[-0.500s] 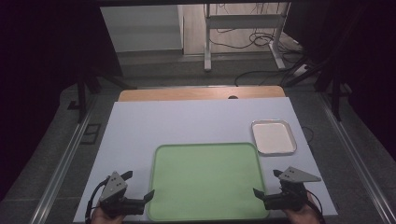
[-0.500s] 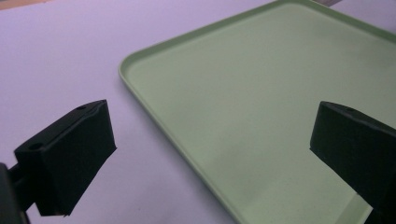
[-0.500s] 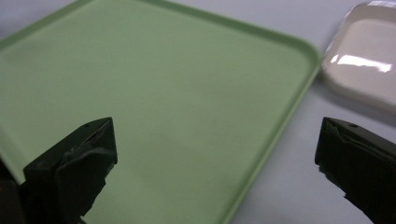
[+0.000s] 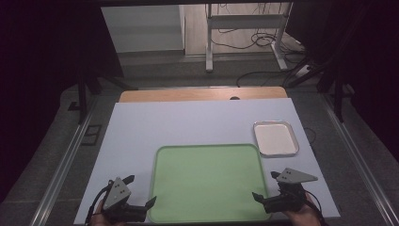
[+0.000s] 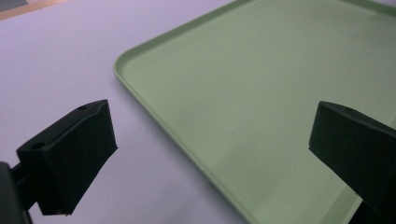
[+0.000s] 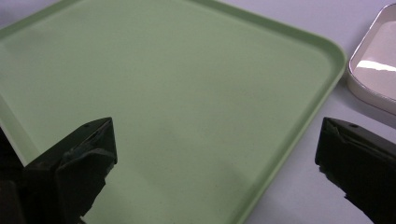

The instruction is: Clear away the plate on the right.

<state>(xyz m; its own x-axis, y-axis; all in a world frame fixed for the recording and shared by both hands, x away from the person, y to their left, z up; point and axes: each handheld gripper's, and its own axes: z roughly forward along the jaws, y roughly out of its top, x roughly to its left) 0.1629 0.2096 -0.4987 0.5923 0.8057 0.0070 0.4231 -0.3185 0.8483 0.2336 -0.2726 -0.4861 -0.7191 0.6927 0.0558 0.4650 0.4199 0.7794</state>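
No readable text, label, brand or number anywhere in view.

The left gripper sits at the near left corner of the green tray, its jaws spread wide, one tip just at the tray's left rim and the other out over the white table. The right gripper sits at the tray's near right corner, its jaws also wide apart with nothing between them. Just beyond the right gripper, slightly to its right, lies a small white tray, close beside the green tray's far right corner. A hand holds the right gripper from below.
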